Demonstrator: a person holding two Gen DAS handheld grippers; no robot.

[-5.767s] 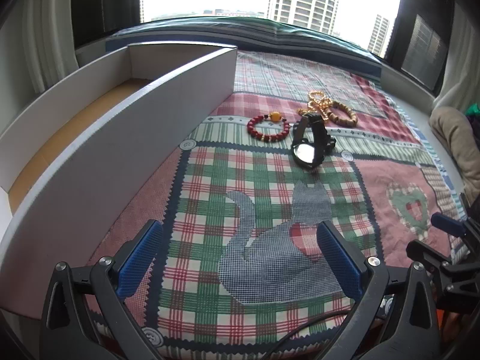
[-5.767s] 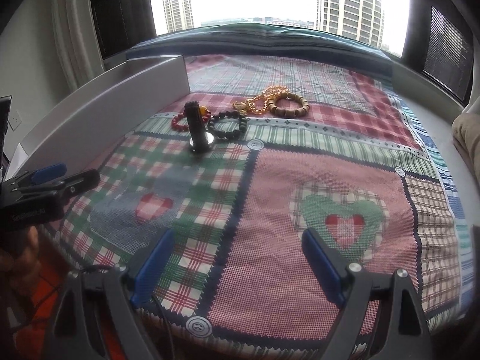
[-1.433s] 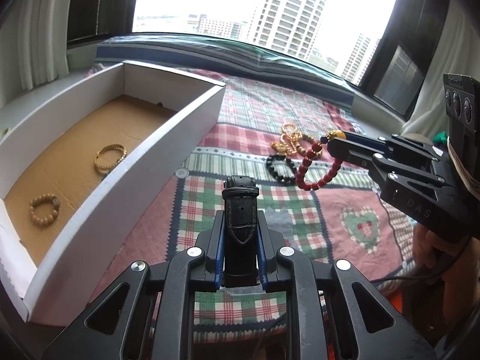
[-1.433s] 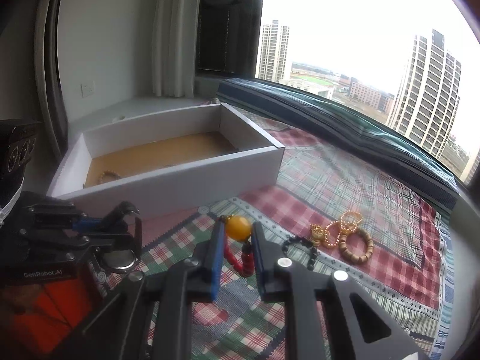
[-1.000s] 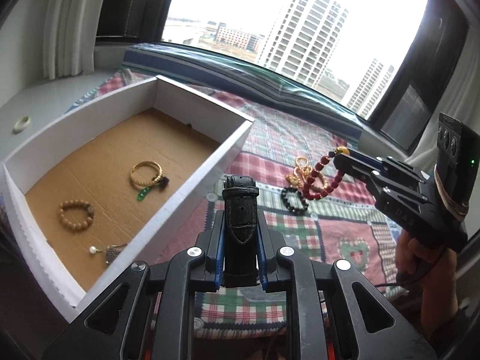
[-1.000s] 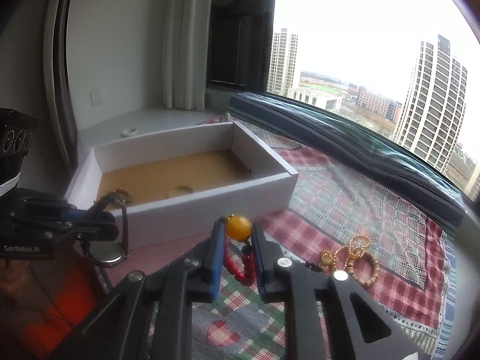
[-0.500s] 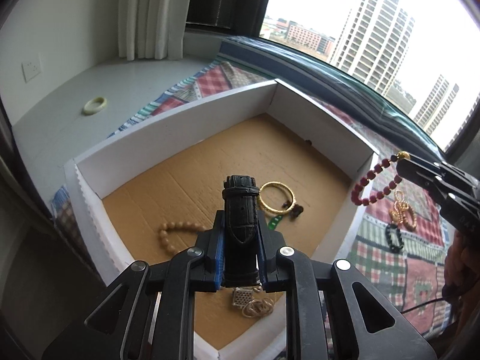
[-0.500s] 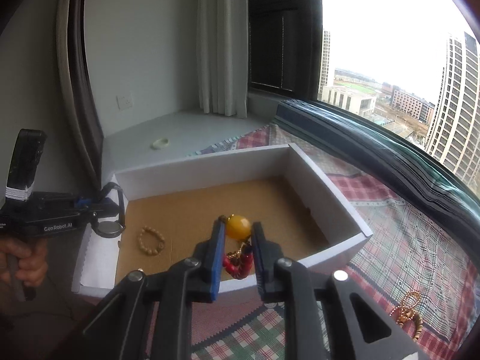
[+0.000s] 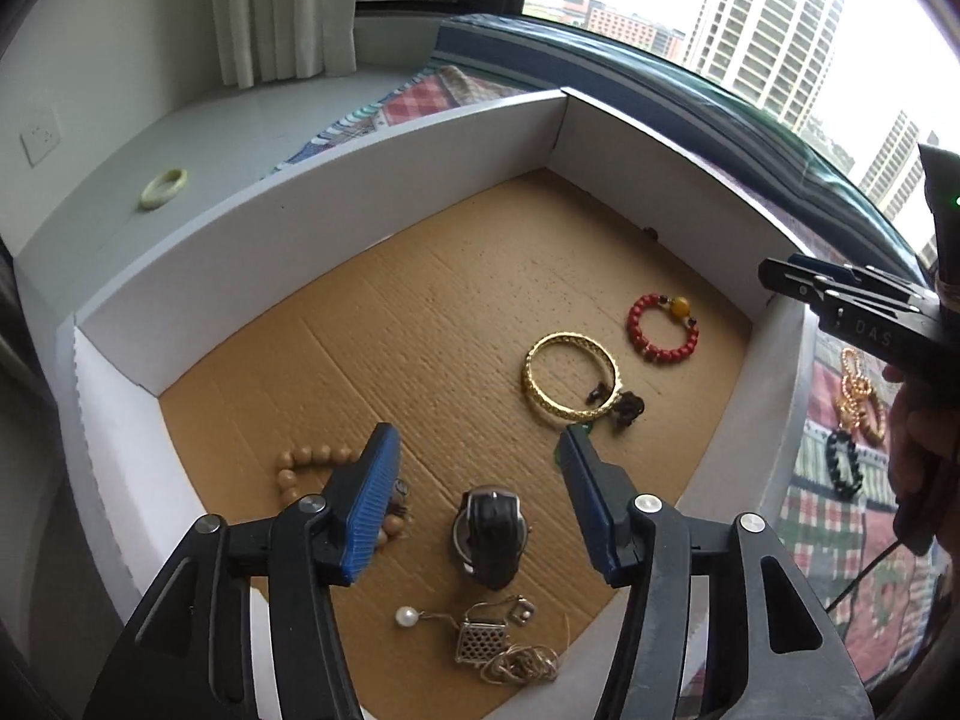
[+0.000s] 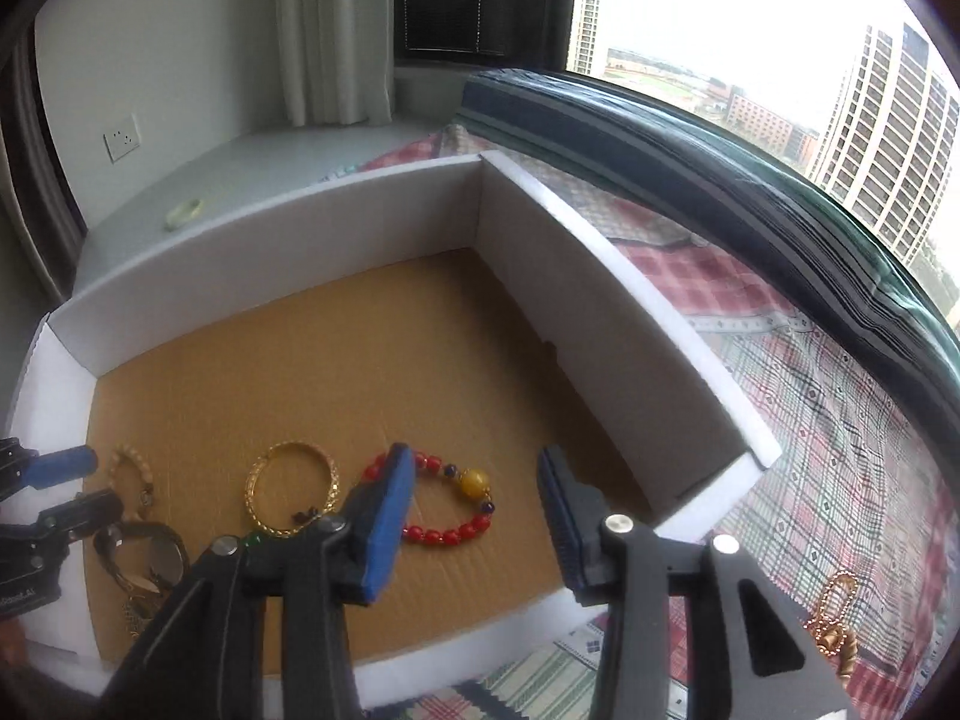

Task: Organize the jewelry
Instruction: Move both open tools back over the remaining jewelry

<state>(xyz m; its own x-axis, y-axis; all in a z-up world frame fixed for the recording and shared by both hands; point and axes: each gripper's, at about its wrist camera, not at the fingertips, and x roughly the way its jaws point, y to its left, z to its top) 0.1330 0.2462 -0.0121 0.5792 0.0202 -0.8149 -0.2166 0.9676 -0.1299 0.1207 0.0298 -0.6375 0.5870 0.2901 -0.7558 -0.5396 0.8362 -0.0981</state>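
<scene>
A white box [image 9: 300, 204] with a cardboard floor holds the jewelry. My left gripper [image 9: 474, 462] is open and empty above a black watch [image 9: 491, 531] that lies on the floor. My right gripper [image 10: 474, 480] is open and empty above a red bead bracelet [image 10: 447, 531] with an amber bead; the bracelet also shows in the left wrist view [image 9: 663, 327]. A gold bangle [image 9: 570, 384], a wooden bead bracelet [image 9: 300, 462] and a pearl necklace with a small charm [image 9: 480, 639] also lie in the box.
A gold chain [image 9: 858, 384] and a black bead bracelet [image 9: 843, 468] lie on the plaid quilt [image 10: 840, 420] right of the box. A pale green ring [image 9: 163, 187] lies on the grey sill beyond the box's far wall.
Both grippers have opened. The watch has dropped from the left gripper onto the box floor, and the red bracelet has dropped from the right gripper into the box.
</scene>
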